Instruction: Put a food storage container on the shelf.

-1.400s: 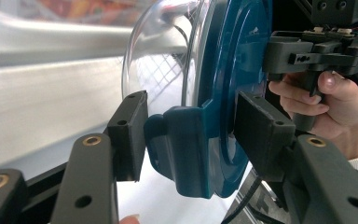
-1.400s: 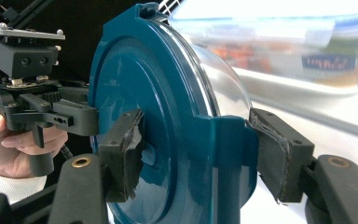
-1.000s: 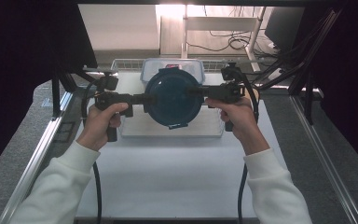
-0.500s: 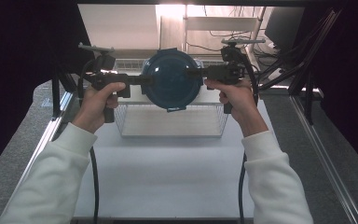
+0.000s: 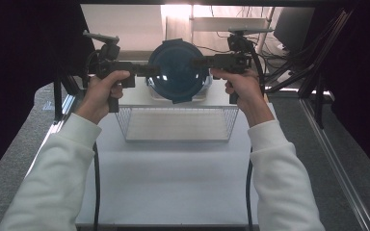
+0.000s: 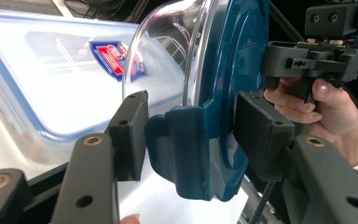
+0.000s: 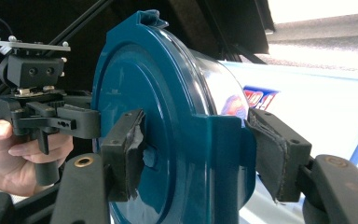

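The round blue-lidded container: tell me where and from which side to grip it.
Grip the blue-lidded container at its two opposite lid clips, one gripper from each side, level. The clips jut past the rounded clear bowl, giving flat faces; left gripper and right gripper do so.

The round container [image 5: 178,70], clamped between the left gripper [image 5: 147,71] and right gripper [image 5: 203,61], hides the rectangular lidded box [image 5: 207,89] behind them, and its lower rim is cut off beneath the right gripper's pads.
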Motion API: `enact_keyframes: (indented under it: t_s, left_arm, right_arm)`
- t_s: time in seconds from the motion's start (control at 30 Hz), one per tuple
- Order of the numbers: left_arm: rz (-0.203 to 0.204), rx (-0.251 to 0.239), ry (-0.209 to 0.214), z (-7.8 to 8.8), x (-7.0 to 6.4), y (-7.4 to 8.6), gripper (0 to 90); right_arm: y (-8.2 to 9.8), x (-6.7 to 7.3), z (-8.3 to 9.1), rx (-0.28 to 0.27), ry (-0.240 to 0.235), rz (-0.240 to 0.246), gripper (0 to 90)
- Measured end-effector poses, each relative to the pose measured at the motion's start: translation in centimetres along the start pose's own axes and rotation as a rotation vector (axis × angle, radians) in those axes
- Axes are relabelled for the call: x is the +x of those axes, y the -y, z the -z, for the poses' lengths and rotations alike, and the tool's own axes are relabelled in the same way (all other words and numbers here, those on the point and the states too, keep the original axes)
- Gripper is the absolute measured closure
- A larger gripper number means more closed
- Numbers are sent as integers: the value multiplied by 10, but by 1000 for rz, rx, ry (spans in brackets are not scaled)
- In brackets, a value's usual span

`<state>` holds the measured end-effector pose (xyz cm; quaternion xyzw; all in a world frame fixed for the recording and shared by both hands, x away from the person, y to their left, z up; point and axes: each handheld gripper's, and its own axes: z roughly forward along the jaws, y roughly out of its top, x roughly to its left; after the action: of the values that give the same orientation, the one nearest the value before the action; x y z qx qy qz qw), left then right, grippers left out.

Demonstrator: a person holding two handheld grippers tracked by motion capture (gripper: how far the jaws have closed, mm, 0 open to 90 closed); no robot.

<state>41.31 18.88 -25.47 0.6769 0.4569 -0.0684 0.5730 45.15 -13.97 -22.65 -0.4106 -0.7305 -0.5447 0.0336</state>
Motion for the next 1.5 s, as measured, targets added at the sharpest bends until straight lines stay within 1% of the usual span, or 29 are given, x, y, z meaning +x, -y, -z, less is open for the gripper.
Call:
enact_keyframes:
  t_s: [0.03,0.07,0.1,0.17,0.23,0.27,0.43,0.6,0.63,0.67,0.7,0.73,0.77,0.83,0.87,0.9,0.93,0.97,1.0,1.03,1.07,1.1,1.17,1.2,1.23,1.27,1.3,1.4,1.5]
  left_arm:
    - [-2,2,0,-1,2,-8,464]
    - [-2,2,0,-1,2,-8,464]
    - [-10,0,3,-1,3,-14,464]
    - [-11,5,9,-1,5,-17,465]
    - [-2,5,10,-3,7,-23,465]
    - [-2,5,10,-3,7,-23,465]
    - [3,5,2,-5,11,-35,465]
    - [14,6,1,-10,14,-38,465]
    - [27,9,0,-14,18,-39,465]
    - [27,9,0,-14,18,-39,464]
    - [44,11,-3,-18,22,-40,463]
    - [44,11,-3,-18,22,-40,461]
    - [60,10,-5,-22,27,-41,458]
    - [71,0,-1,-24,31,-43,459]
    - [71,0,-1,-24,31,-43,460]
    - [91,-6,6,-26,35,-44,460]
    - [91,-6,6,-26,35,-44,459]
    - [99,-10,8,-26,37,-45,459]
    - [113,-15,10,-27,39,-45,458]
    - [140,-17,7,-30,44,-46,449]
    - [140,-17,7,-30,44,-46,443]
    - [168,-24,2,-33,48,-47,438]
    - [185,-27,-4,-36,51,-48,428]
    - [185,-27,-4,-36,51,-48,425]
    - [212,-29,-8,-39,54,-50,424]
    - [212,-29,-8,-39,54,-50,423]
    - [222,-35,-12,-41,56,-50,420]
    - [231,-44,-8,-43,59,-50,414]
    - [237,-54,-10,-47,62,-50,404]
  right_arm:
    - [-5,-2,-2,-1,1,-5,384]
    - [-5,-2,-2,-1,1,-5,384]
    - [-11,-4,-3,-4,0,-6,386]
    - [-14,-3,-3,-5,1,-5,388]
    - [-20,-4,-4,-4,5,-4,389]
    - [-20,-4,-4,-4,5,-4,389]
    - [-29,-12,-8,-11,-2,-25,389]
    - [-31,-17,-10,-15,-2,-33,389]
    - [-31,-22,-11,-10,1,-50,389]
    - [-31,-24,-12,-9,1,-57,389]
    - [-31,-26,-13,-7,3,-63,389]
    - [-31,-26,-13,-7,3,-63,389]
    - [-30,-31,-16,-4,10,-79,389]
    - [-29,-35,-19,-10,11,-98,391]
    - [-29,-35,-19,-10,11,-98,391]
    - [-29,-39,-21,-16,8,-118,394]
    - [-30,-40,-22,-18,9,-130,394]
    - [-30,-40,-22,-18,9,-130,394]
    - [-30,-41,-23,-20,9,-139,395]
    - [-31,-45,-26,-30,12,-160,396]
    - [-31,-45,-26,-30,12,-160,396]
    - [-31,-48,-30,-31,12,-184,397]
    - [-31,-53,-33,-30,12,-215,397]
    - [-31,-55,-35,-31,11,-232,398]
    - [-31,-58,-36,-30,11,-256,398]
    - [-31,-61,-38,-30,9,-271,398]
    - [-31,-62,-38,-30,7,-283,398]
    - [-31,-66,-40,-33,5,-296,398]
    - [-30,-71,-42,-37,6,-327,398]
